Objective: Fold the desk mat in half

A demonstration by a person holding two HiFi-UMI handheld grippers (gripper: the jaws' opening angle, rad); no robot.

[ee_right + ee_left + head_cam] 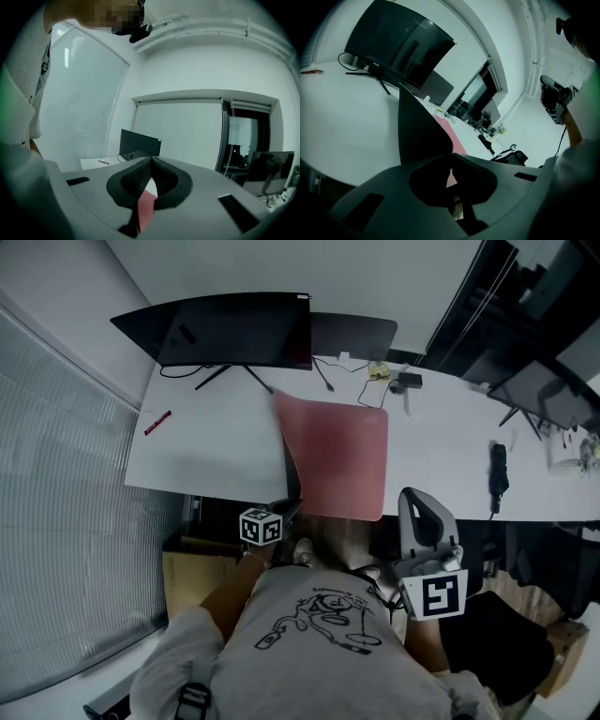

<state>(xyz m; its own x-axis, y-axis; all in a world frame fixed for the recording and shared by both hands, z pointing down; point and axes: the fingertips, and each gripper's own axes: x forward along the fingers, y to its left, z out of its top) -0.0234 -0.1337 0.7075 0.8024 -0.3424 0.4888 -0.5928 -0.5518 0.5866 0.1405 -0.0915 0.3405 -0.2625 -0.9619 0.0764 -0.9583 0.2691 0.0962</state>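
Pinching the near left corner of the desk mat (337, 456), the left gripper (291, 509) is closed narrow on that thin sheet. The first risk I see is the corner slipping out, since so little of it sits between the pads. The mat lies pink side up on the white worktop (216, 446), with its left edge raised so the dark underside shows and the rest flat. The right gripper (409, 498) hovers just beside the mat's near right edge with its jaws together at the tips and, as far as I can judge, nothing in them. A pink sliver in its own view looks like the mat seen through the gap. With nothing pinning the right half, the whole mat may slide across the smooth worktop instead of folding. Held at one corner only, the far left corner may lag, so the edges would meet askew. Farther back, the mat's far edge lies near a cable (328, 381) and the stand of the monitor (239, 329), and a shove that way could snag them.
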